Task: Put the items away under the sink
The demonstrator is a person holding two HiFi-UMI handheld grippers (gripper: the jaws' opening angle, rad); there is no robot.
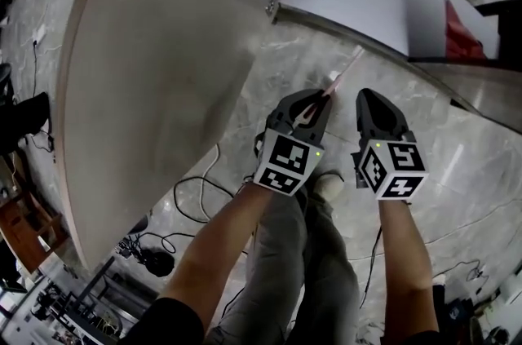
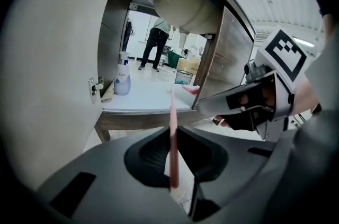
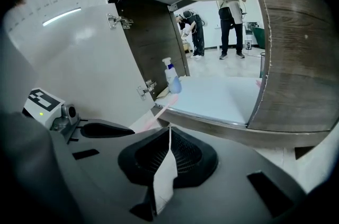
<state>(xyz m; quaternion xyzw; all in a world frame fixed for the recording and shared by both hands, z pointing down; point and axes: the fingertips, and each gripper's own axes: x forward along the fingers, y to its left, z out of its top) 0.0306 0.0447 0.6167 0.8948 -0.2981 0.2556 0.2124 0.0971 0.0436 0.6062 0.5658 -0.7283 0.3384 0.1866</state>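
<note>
Left tongs (image 2: pixel 174 135) clenched on a thin, straight, pale-pink stick (image 2: pixel 172 109), which pointed toward the open under-sink cabinet (image 2: pixel 143 100). Right tongs (image 3: pixel 169 133) were pressed together, gripping nothing.

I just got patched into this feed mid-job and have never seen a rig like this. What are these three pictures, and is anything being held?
There is no robot here: a person holds a two-jaw gripper in each hand. The head view looks down from the person's head at the left gripper and right gripper; the marker cubes are part of them. The other two views ride on each gripper and look along its jaws. Both face an open cabinet under a sink basin, its door swung wide. On the white shelf stands a spray bottle, near the hinge side. The left gripper is shut on a thin pink stick; what it is I cannot tell. The right gripper's jaws are together with nothing between them.
</note>
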